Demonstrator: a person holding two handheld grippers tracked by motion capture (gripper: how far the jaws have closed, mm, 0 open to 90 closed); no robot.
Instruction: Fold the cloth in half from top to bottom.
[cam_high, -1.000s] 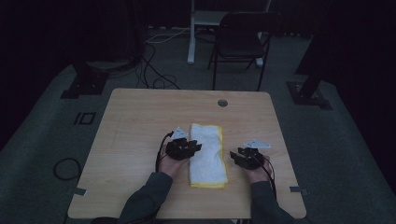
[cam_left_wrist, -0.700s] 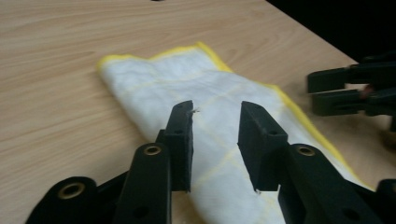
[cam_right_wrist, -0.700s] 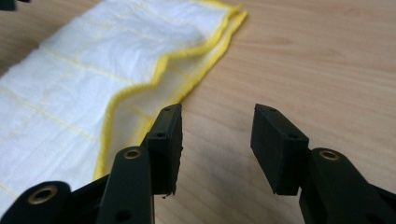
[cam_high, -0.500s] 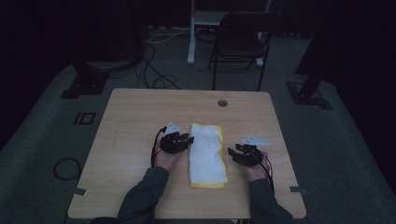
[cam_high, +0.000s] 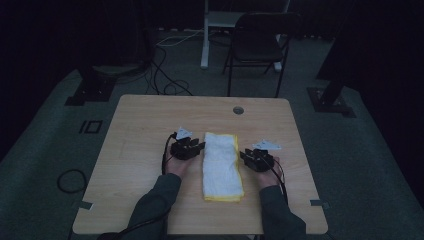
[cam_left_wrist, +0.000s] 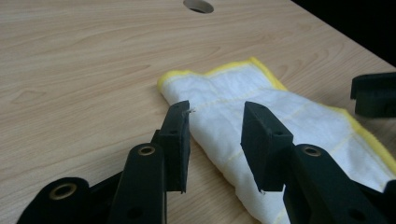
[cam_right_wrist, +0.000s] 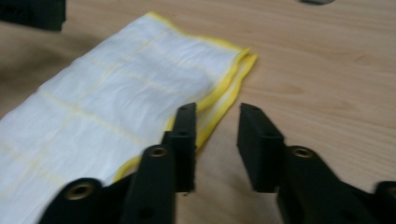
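Note:
A folded white cloth (cam_high: 221, 165) with a yellow hem lies lengthwise in the middle of the wooden table (cam_high: 140, 125). My left gripper (cam_high: 192, 148) sits at the cloth's left edge, low over the table. In the left gripper view the cloth (cam_left_wrist: 289, 116) runs behind my left gripper (cam_left_wrist: 215, 109), whose jaws have just been opening and press on nothing. My right gripper (cam_high: 252, 157) is at the cloth's right edge. In the right gripper view my right gripper (cam_right_wrist: 215, 112) has just been closing, still apart, over the layered yellow hem of the cloth (cam_right_wrist: 116, 93) and bare wood.
A round cable hole (cam_high: 238, 110) is near the table's far edge. Beyond the table stand a dark folding chair (cam_high: 260, 45) and a white post (cam_high: 205, 35), with cables on the floor (cam_high: 165, 75). Bare tabletop lies to both sides of the cloth.
My left gripper has slid left, off the cloth to its left edge. My right gripper has edged slightly forward and toward the cloth. The cloth lies as before.

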